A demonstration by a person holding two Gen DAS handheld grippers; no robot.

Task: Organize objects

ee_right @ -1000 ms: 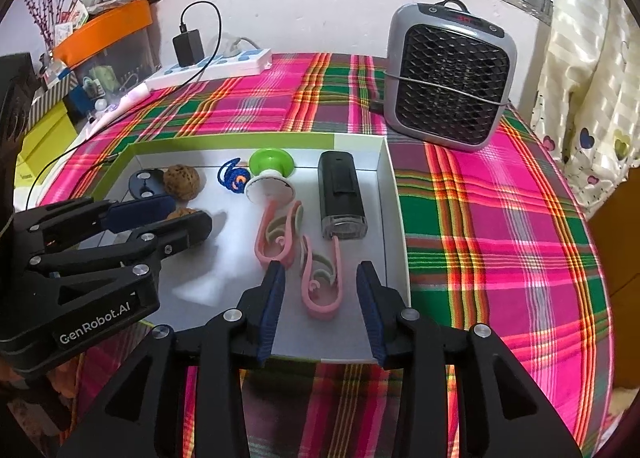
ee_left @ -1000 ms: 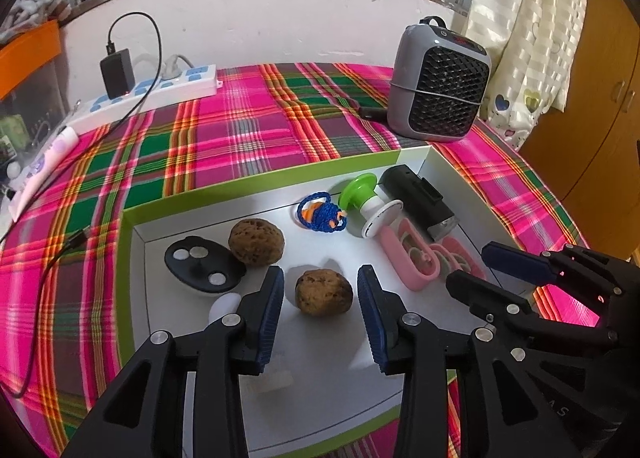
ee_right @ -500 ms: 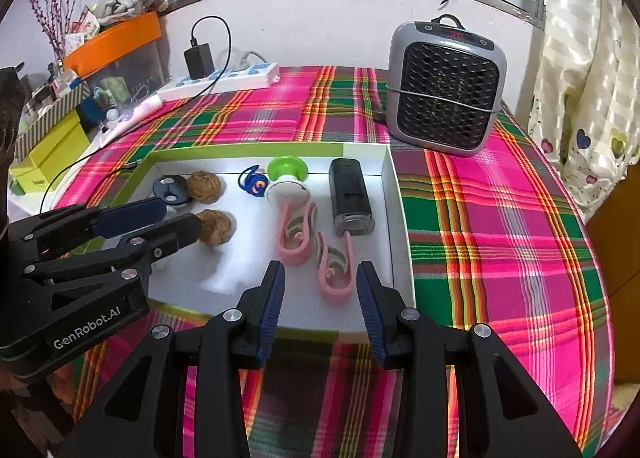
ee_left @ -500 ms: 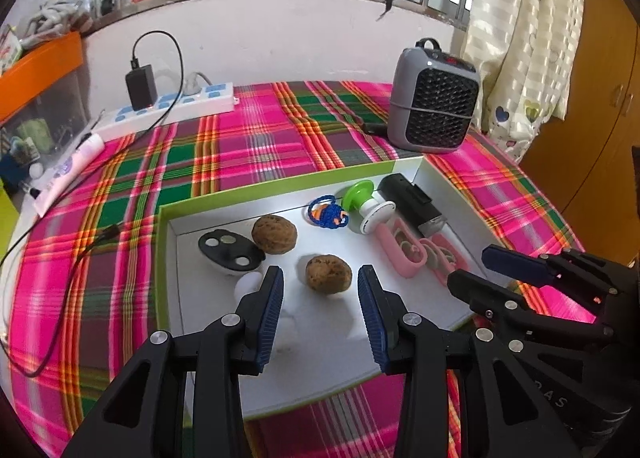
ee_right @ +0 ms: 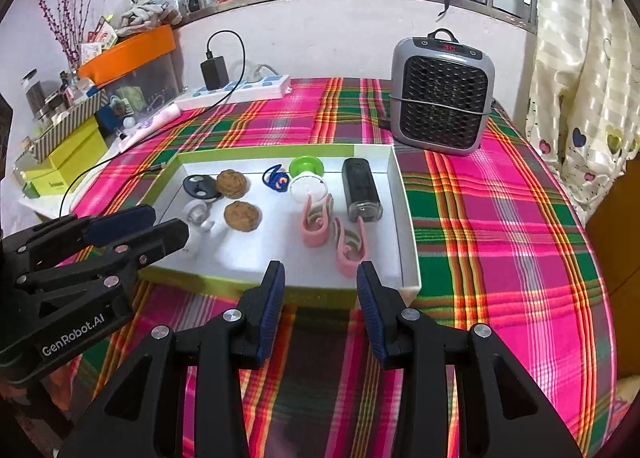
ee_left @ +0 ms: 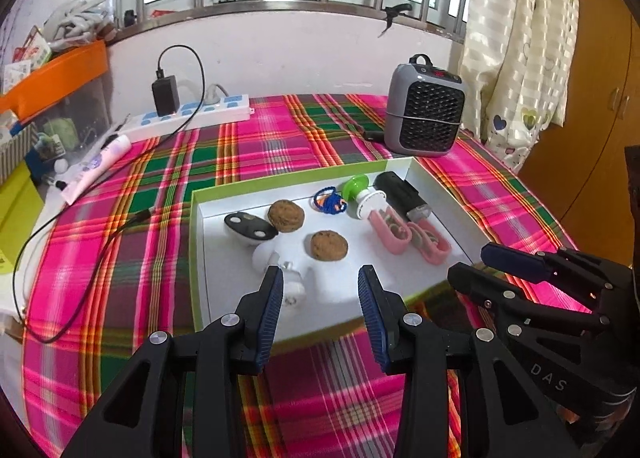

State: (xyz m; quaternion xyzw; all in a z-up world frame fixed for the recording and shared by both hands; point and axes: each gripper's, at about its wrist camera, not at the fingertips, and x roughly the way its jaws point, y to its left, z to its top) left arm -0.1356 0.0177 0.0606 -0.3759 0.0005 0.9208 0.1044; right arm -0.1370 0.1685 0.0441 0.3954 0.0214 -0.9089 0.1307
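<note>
A shallow white box with a green rim [ee_left: 195,258] [ee_right: 408,217] lies on the plaid cloth. In it lie two brown walnuts [ee_left: 329,244] [ee_right: 242,216], a black oval piece [ee_left: 250,225], a white bulb-like object [ee_left: 276,262], a blue keyring [ee_left: 329,203], a green-and-white spool [ee_left: 362,193], two pink clips [ee_right: 334,227] and a black rectangular device [ee_right: 361,189]. My left gripper [ee_left: 320,296] hovers open and empty over the box's near edge. My right gripper [ee_right: 320,294] is open and empty too, above the near rim by the pink clips.
A grey heater [ee_right: 440,97] stands behind the box at the right. A white power strip with a black charger [ee_left: 188,113] and its cable [ee_left: 60,242] lie at the back left. Boxes and an orange bin [ee_right: 128,49] crowd the left edge. A curtain [ee_left: 520,37] hangs at right.
Both grippers have drawn back and up from the box; its contents look smaller and farther. The walnut once between the left fingers now lies well ahead of them. Nothing in the box moved.
</note>
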